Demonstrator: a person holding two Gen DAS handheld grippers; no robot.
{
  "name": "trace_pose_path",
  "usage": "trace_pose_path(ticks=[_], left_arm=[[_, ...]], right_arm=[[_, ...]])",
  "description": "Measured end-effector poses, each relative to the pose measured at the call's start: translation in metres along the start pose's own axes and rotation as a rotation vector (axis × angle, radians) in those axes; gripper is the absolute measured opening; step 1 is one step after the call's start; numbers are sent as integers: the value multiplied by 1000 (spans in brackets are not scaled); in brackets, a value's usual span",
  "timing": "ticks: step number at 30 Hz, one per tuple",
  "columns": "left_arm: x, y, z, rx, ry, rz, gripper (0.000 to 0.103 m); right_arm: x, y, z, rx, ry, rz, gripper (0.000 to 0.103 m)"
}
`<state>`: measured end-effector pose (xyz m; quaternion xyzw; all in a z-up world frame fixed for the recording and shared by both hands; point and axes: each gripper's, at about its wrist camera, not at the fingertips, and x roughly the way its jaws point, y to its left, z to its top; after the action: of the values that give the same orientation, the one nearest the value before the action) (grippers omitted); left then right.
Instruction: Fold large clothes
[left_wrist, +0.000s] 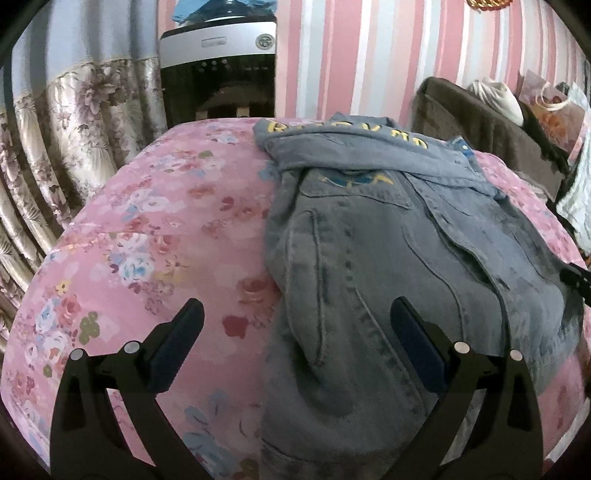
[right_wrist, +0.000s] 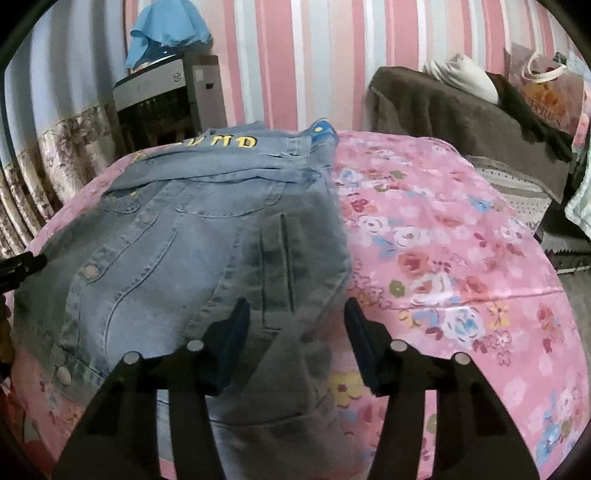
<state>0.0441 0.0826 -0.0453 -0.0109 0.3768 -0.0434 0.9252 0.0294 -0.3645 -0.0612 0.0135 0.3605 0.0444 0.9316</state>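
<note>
A light blue denim jacket (left_wrist: 388, 236) (right_wrist: 177, 236) with yellow lettering near its collar lies flat on a pink floral bedspread (left_wrist: 147, 229) (right_wrist: 443, 240). One sleeve is folded across its top. My left gripper (left_wrist: 295, 310) hovers open and wide over the jacket's left hem edge, one finger above the bedspread and the other above the denim. My right gripper (right_wrist: 295, 306) stands open at about half width over the jacket's right hem edge. Denim lies below and between its fingers, and the pads are not pressing on it. Each gripper's black tip shows at the edge of the other's view.
Behind the bed rises a pink and white striped wall. A silver and black appliance (left_wrist: 218, 70) with a blue cloth (right_wrist: 166, 29) on top stands at the back left beside a floral curtain (left_wrist: 74, 147). Brown-covered furniture (right_wrist: 461, 118) with bags stands at the back right.
</note>
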Motion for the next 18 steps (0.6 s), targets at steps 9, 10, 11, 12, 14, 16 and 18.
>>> trace_pose_path(ticks=[9,10,11,12,14,16,18], left_arm=[[1,-7,-10,26,60,-26,89],[2,-9,-12,31,69,-47,75],[3,-13,-13,40,87,-80,66],[4,-15,-15,49,94,-87,54],[2,-24,-16,86,93,-99,36],[-4,-27,-12,91,79,-120,21],[-17,-26,-5,84,49,-148,18]], right_arm=[[6,-4,-11,32,87,10,54],[7,-3,-12,28,92,10,53],[8,-2,-12,29,97,15,42],[9,-2,-13,39,98,47,31],[8,-4,-12,72,86,96,22],[2,-7,-9,84,50,122,15],[-9,-13,-4,121,11,174,12]])
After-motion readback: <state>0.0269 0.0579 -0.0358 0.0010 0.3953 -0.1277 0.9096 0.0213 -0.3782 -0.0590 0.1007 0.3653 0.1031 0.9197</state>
